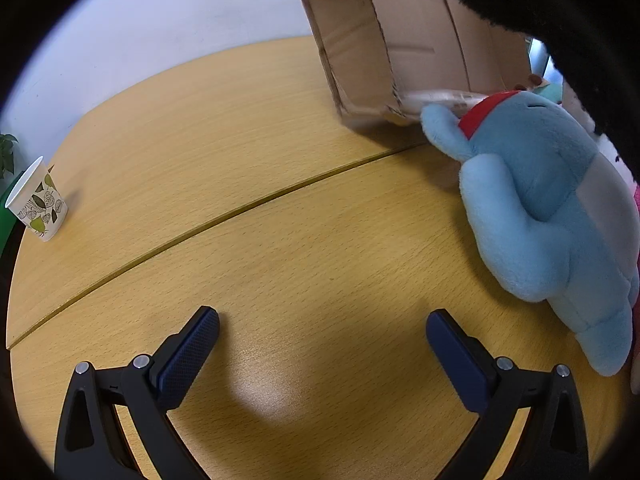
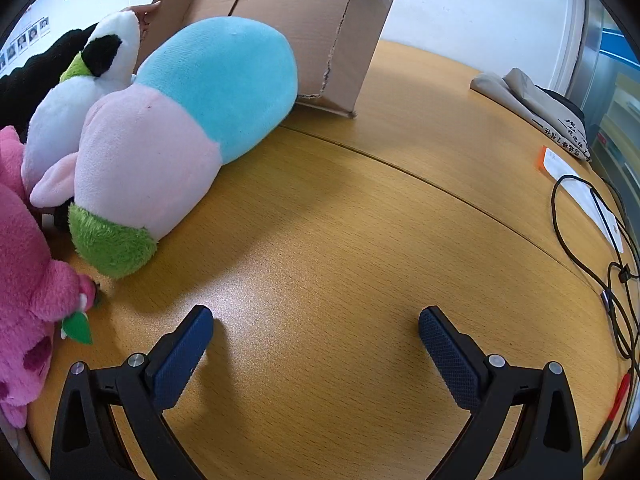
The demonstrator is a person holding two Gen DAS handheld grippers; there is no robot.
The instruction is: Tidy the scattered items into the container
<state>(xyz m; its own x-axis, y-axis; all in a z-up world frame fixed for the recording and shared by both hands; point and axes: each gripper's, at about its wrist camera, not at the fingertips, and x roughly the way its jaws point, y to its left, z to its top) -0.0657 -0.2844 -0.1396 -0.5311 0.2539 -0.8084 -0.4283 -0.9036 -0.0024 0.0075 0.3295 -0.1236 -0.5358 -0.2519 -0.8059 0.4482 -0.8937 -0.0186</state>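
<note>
Tools (image 1: 322,330) (image 2: 316,328) wide apart, empty.

left gripper (image 1: 322,322): black plastic frame, two dark blue fingers with cross-hatched textured pads (image 1: 188,354), round silver screws at the finger pivots. right gripper (image 2: 315,320): identical build and colours. person's sleeve (image 1: 560,12): black, fuzzy fabric

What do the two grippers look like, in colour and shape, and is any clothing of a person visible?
The left gripper and the right gripper look alike: black curved frames with triangular cut-outs and silver round screws. Each finger ends in a dark blue pad with a fine dotted texture. No cable shows on either gripper. A black fuzzy sleeve appears at the top right of the left wrist view.
</note>
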